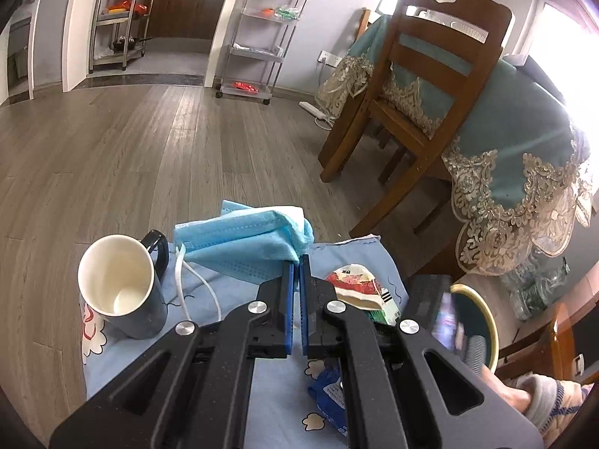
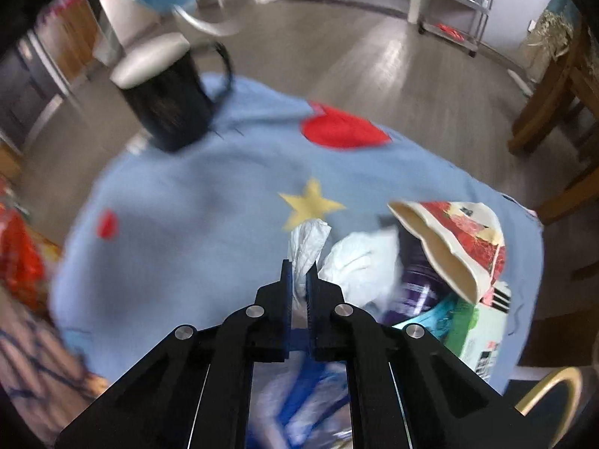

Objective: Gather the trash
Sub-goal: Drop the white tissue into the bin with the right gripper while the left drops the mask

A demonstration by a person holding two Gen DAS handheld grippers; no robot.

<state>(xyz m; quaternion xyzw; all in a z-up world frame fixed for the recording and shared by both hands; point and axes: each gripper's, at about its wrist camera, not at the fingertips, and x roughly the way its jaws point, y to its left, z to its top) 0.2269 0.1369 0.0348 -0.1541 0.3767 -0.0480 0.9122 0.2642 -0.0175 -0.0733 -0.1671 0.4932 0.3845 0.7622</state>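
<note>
In the left wrist view, the left claw (image 1: 298,262) is clamped on the edge of a blue face mask (image 1: 243,241), lifted above the counter (image 1: 262,385), which wears a light blue cloth with cartoon prints. The mask's white ear loop (image 1: 194,280) dangles beside a dark mug (image 1: 123,286) with a white inside. A crushed paper cup (image 1: 359,290) lies just right of the claw tips, and a blue wrapper (image 1: 331,396) sits below them.

In the right wrist view, blurred, the right claw (image 2: 299,273) is pinched narrow on a crumpled white tissue (image 2: 309,241) sticking up between its pads. Right of it lie more white paper (image 2: 355,262), the crushed paper cup (image 2: 456,239) and a green-and-white carton (image 2: 475,333). The mug (image 2: 168,101) stands at the cloth's far left.
</note>
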